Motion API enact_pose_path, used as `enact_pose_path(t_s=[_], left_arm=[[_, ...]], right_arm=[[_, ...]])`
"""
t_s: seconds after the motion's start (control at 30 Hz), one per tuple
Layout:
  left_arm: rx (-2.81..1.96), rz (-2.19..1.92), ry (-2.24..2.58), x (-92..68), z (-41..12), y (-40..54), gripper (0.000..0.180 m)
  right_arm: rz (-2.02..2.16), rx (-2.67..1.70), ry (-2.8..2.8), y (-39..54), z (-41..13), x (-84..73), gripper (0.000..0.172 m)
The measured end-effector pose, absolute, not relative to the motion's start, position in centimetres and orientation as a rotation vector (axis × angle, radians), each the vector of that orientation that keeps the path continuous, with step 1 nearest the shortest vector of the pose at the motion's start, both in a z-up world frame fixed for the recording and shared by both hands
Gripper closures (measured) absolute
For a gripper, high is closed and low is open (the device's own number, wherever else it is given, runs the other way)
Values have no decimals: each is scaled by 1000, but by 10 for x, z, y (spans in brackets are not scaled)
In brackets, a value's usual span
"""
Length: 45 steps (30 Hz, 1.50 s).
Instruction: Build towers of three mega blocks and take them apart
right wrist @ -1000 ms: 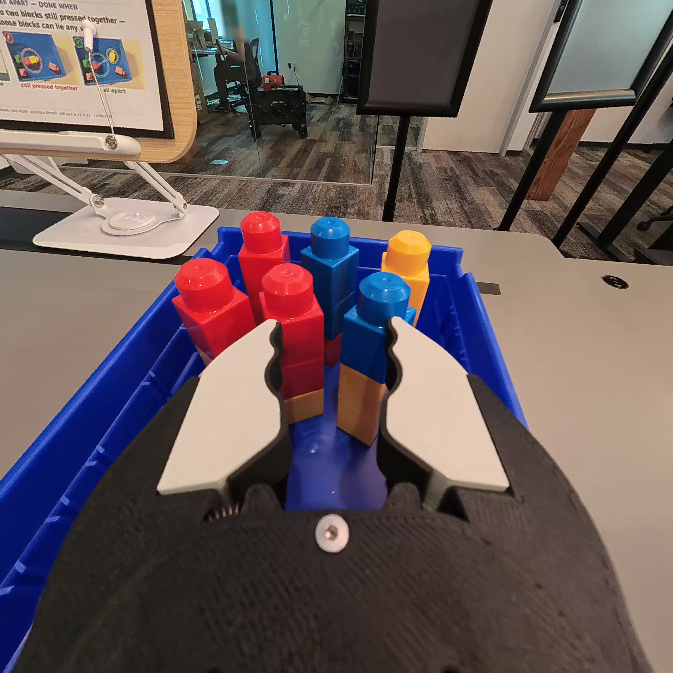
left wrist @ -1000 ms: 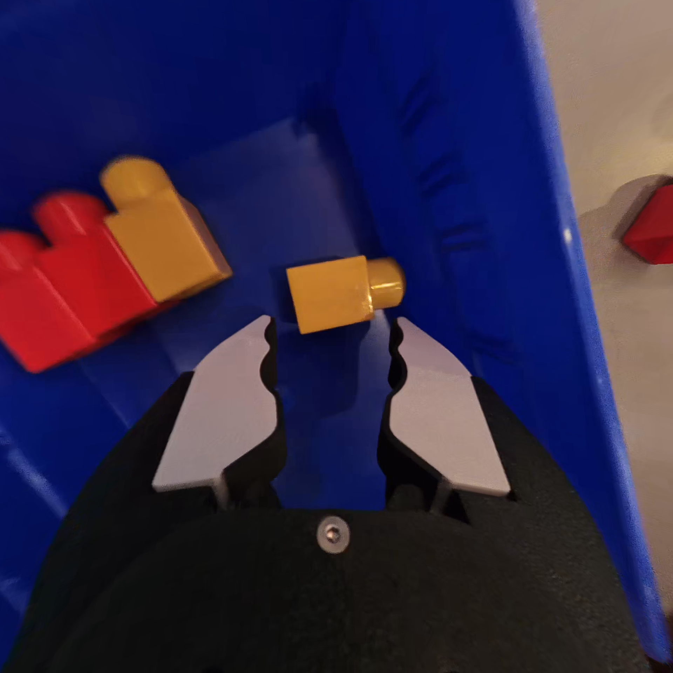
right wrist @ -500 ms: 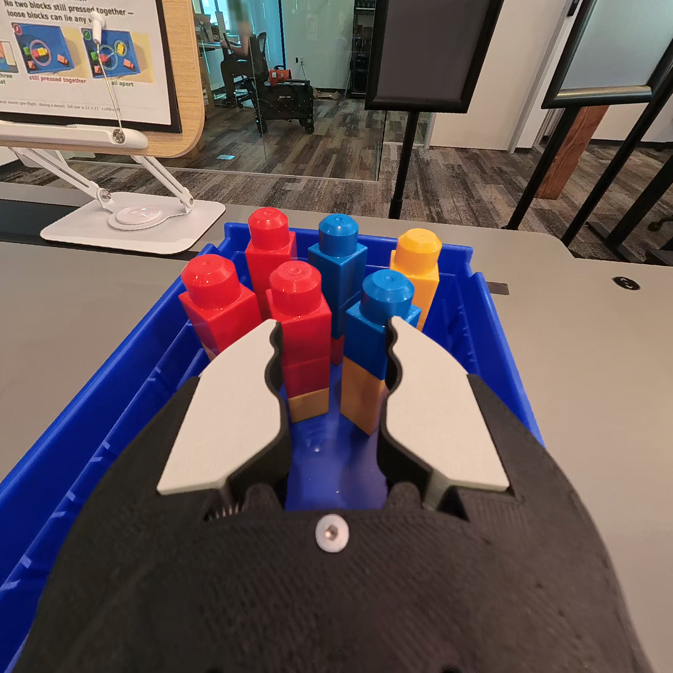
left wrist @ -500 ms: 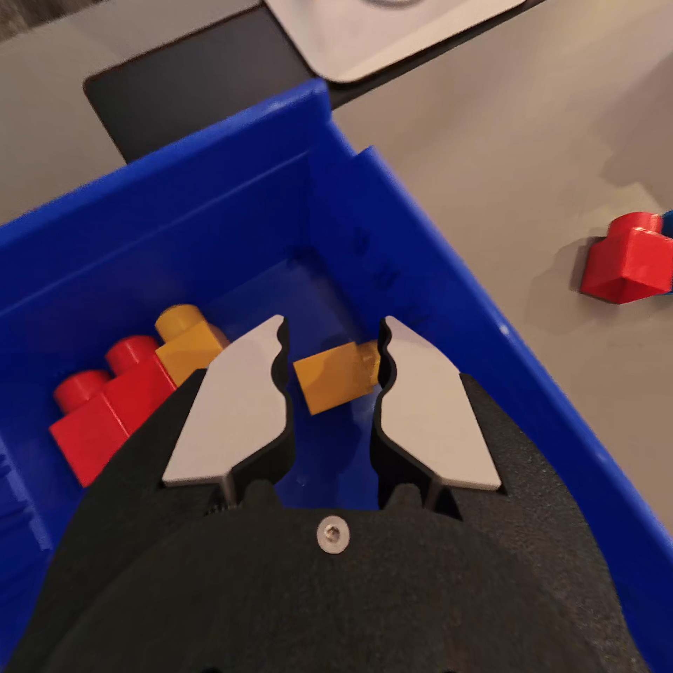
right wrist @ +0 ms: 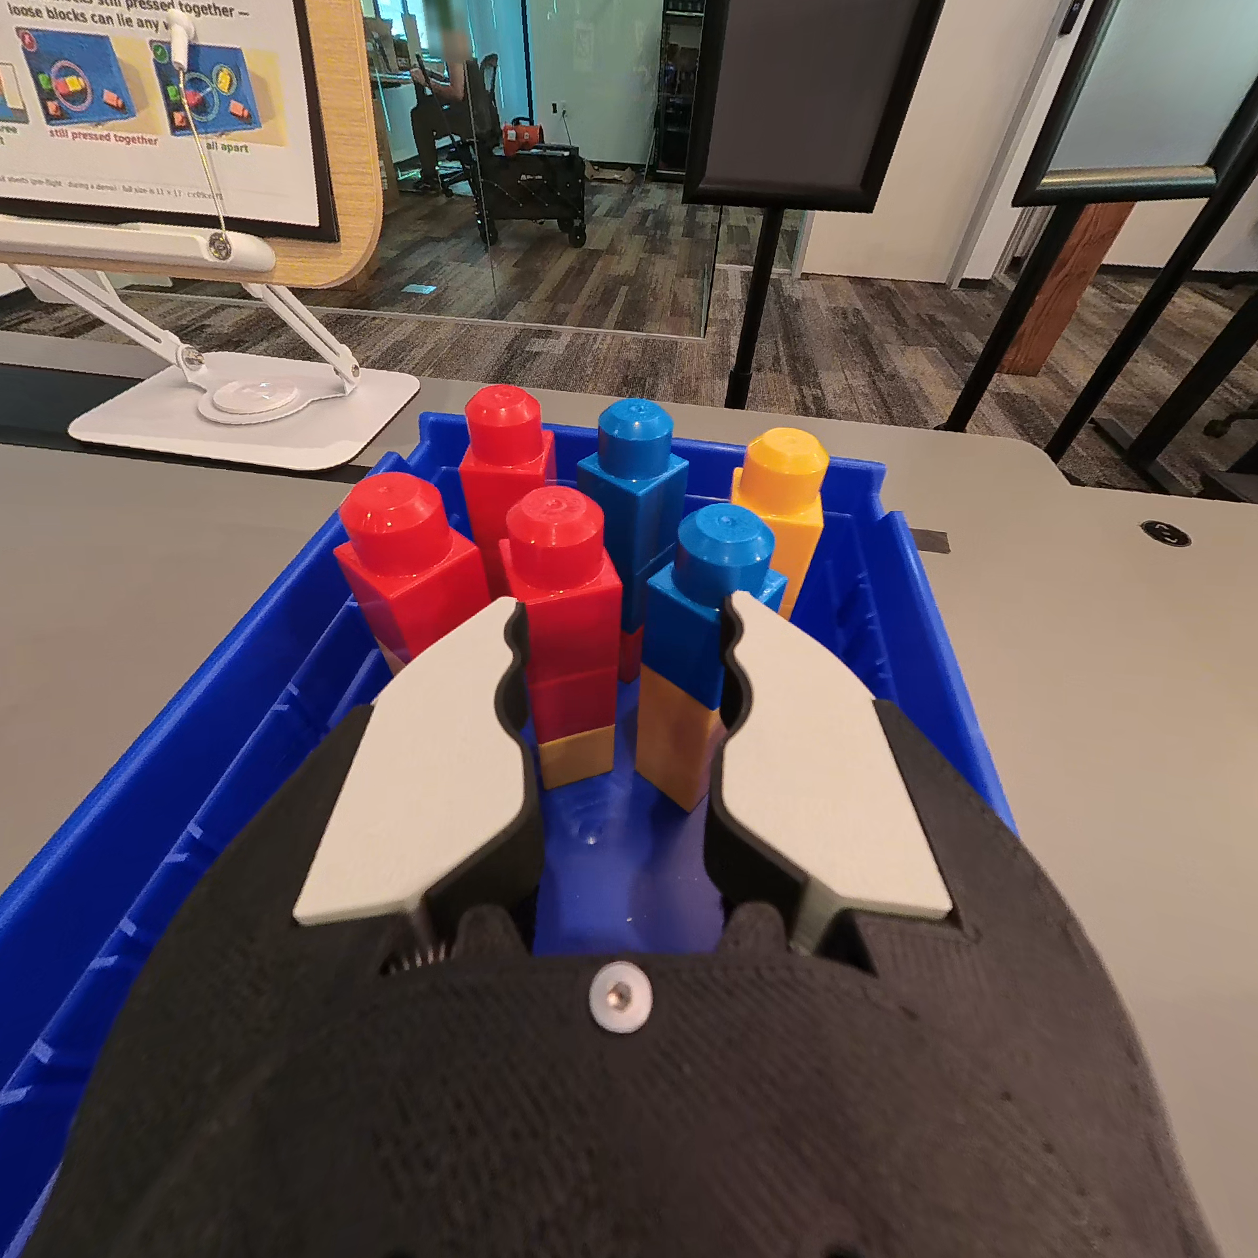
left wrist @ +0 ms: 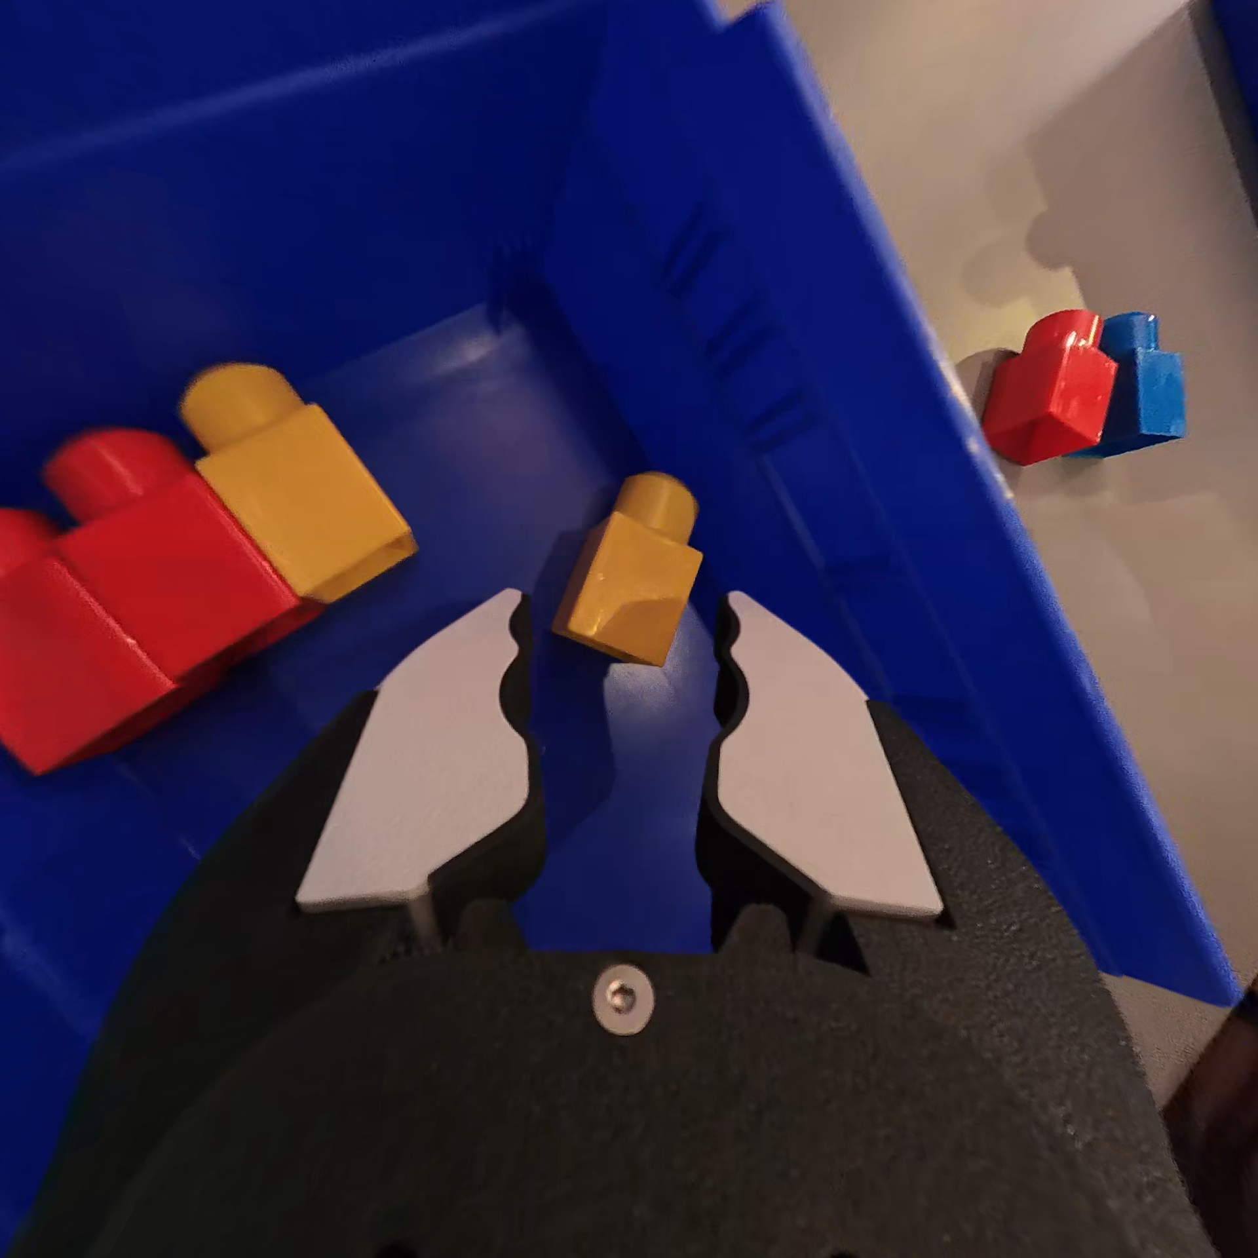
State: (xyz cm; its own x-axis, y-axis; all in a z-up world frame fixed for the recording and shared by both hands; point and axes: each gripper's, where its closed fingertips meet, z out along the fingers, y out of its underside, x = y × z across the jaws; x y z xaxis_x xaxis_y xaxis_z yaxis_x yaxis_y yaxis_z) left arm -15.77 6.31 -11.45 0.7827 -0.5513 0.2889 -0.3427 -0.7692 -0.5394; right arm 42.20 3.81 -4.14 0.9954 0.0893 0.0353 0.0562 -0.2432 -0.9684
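Note:
In the left wrist view my left gripper is open inside a blue bin. A small yellow block lies on the bin floor just ahead of the fingertips, stud pointing away, with a gap to each pad. A red block and a second yellow block lie side by side at the left. In the right wrist view my right gripper is open and empty above another blue bin holding several upright towers. The nearest are a red-on-yellow tower and a blue-on-yellow tower.
A red block and a blue block lie together on the grey table to the right of the left bin. A white stand base carrying a display sits on the table behind the tower bin. Black sign stands rise beyond the table. The left gripper's tips are roughly 60 cm from the right gripper's. The red block sits 9 cm or so from the ends of my left fingers.
The small yellow block lay sideways and was between the left fingers half a second ago. It now points its stud away, ahead of the tips. The right gripper has hardly moved.

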Motion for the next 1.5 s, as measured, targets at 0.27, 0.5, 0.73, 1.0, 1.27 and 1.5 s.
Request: enact_pose_path(t_s=[0.27,0.5,0.73,1.0,1.27,1.5], left_arm=[[-2453,-317,921,-154,-121,65,118],[-2511,-184,1064,-153,-150,63,117],[-2497,-81,1131,-158,-146,61,143],[-2116,-102,862,-155,-9,59,143],[-1382,-708,752,-78,142,-1,144],[-1267,-1008,814,-51,154,-30,144]], right_arm=[[31,-1815,-107,38,-42,422,116],[41,-1812,-107,38,-42,421,116],[43,-1812,-110,38,-42,421,116],[25,-1783,-111,37,-37,422,117],[17,-1679,-94,30,-16,423,117],[147,-1513,-181,16,24,382,121]])
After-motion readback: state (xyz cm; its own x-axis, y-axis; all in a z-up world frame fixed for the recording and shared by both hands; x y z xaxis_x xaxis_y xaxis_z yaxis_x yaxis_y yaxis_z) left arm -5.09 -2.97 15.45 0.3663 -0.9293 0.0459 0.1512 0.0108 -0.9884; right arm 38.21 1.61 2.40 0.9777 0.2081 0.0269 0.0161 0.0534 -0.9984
